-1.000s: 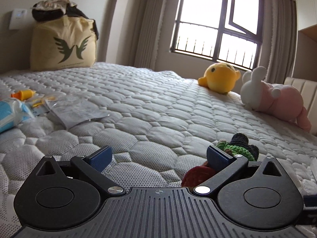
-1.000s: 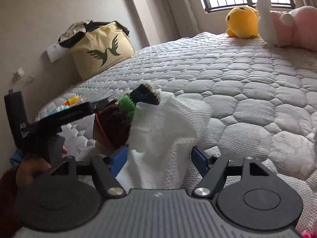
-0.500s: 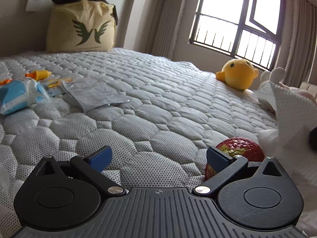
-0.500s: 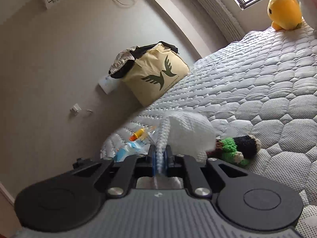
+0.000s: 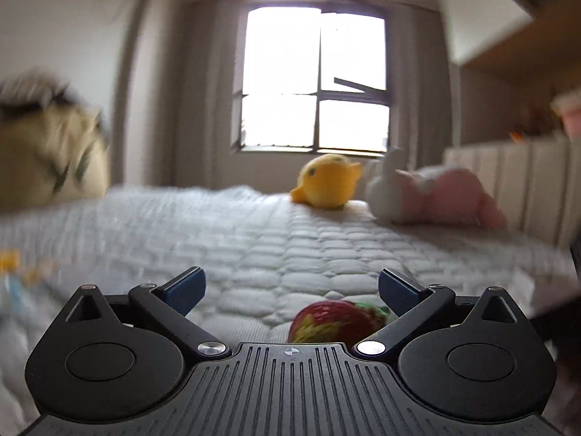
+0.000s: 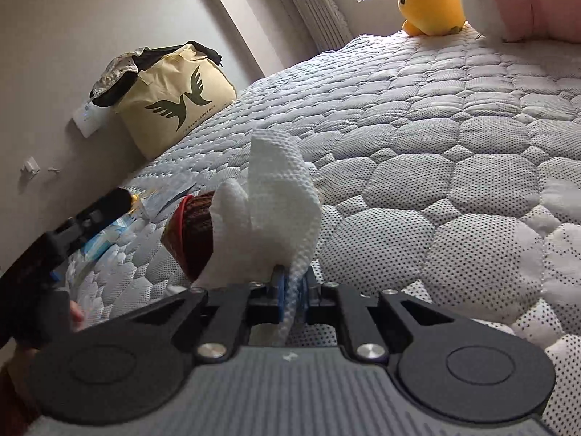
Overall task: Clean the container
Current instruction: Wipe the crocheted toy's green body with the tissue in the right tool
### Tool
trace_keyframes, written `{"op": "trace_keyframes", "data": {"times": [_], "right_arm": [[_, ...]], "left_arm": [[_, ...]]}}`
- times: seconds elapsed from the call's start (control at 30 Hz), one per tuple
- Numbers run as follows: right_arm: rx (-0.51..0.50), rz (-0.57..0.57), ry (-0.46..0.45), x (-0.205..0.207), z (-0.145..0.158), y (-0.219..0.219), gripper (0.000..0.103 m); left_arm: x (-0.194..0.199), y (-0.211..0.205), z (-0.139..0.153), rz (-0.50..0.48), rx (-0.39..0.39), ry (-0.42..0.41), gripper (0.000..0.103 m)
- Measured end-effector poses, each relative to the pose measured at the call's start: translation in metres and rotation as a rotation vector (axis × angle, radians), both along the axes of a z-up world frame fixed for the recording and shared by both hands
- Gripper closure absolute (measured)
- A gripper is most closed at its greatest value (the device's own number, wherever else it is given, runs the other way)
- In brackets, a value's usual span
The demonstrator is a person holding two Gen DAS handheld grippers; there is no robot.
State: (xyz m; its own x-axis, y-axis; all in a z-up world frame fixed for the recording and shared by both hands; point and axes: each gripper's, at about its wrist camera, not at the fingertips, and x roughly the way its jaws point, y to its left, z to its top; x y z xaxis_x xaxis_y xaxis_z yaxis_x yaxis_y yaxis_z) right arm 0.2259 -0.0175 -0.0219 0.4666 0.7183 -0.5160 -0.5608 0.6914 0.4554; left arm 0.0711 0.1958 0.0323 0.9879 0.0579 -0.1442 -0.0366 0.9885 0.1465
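My right gripper (image 6: 293, 292) has its fingers pressed together on a white embossed paper towel (image 6: 276, 218), which stands up in a crumpled bunch above them. Just beside the towel, at about 9 o'clock from it, is the small red woven container (image 6: 190, 234), tilted, its dark inside touching the towel. My left gripper (image 5: 290, 287) has its fingers spread wide with nothing between them; the red container (image 5: 326, 321) shows low between them, toward 5 o'clock. The left view is blurred. Everything lies on the grey quilted bed (image 6: 454, 138). At 12 o'clock far away sit a yellow plush chick (image 6: 430, 1) and a pink and white plush rabbit (image 6: 526, 3). At 10 o'clock a beige cloth bag with a green wing print (image 6: 178, 100) leans on the wall.
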Motion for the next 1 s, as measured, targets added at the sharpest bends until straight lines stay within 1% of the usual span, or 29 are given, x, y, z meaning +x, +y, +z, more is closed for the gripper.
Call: {"op": "trace_keyframes", "data": {"times": [0.1, 0.2, 0.23, 0.27, 0.3, 0.37, 0.47, 0.6, 0.67, 0.73, 0.8, 0.9, 0.93, 0.97, 1.0], "right_arm": [[0.012, -0.001, 0.004, 0.000, -0.005, -0.003, 0.091], [0.019, 0.001, 0.004, 0.000, -0.005, -0.003, 0.091], [0.027, 0.002, 0.008, 0.001, -0.006, -0.004, 0.091], [0.037, 0.003, 0.015, 0.002, -0.006, -0.005, 0.091], [0.046, 0.004, 0.021, 0.004, -0.007, -0.006, 0.091], [0.059, 0.006, 0.031, 0.005, -0.008, -0.007, 0.091], [0.068, 0.008, 0.036, 0.005, -0.009, -0.008, 0.091], [0.078, 0.010, 0.044, 0.006, -0.010, -0.009, 0.091], [0.079, 0.012, 0.045, 0.007, -0.010, -0.009, 0.090], [0.098, 0.008, 0.048, 0.007, -0.006, -0.012, 0.091], [0.125, 0.006, 0.047, 0.008, 0.001, -0.014, 0.092], [0.187, 0.040, 0.018, 0.012, 0.025, -0.010, 0.092], [0.207, 0.052, 0.008, 0.014, 0.033, -0.009, 0.092], [0.228, 0.063, -0.001, 0.015, 0.042, -0.008, 0.092], [0.248, 0.074, -0.011, 0.016, 0.050, -0.006, 0.092]], "left_arm": [[0.004, -0.055, -0.021, -0.064, 0.556, 0.042, 0.000], [0.019, -0.065, -0.038, -0.137, 0.682, 0.135, 0.000], [0.026, -0.061, -0.040, -0.149, 0.662, 0.165, 0.000], [0.034, -0.057, -0.041, -0.139, 0.641, 0.181, 0.000], [0.042, -0.052, -0.041, -0.110, 0.625, 0.184, 0.000], [0.056, -0.044, -0.039, -0.061, 0.565, 0.185, 0.000], [0.072, -0.030, -0.030, 0.014, 0.398, 0.187, 0.000], [0.088, -0.014, -0.022, 0.072, 0.198, 0.211, 0.000], [0.096, -0.007, -0.019, 0.056, 0.135, 0.222, 0.000], [0.100, 0.000, -0.016, 0.027, 0.082, 0.215, 0.000], [0.107, 0.004, -0.020, 0.010, 0.060, 0.223, 0.000], [0.112, 0.013, -0.025, 0.017, -0.003, 0.254, 0.000], [0.110, 0.018, -0.024, 0.034, -0.037, 0.245, 0.000], [0.108, 0.025, -0.024, 0.052, -0.071, 0.235, 0.004], [0.107, 0.031, -0.024, 0.066, -0.104, 0.233, 0.015]]}}
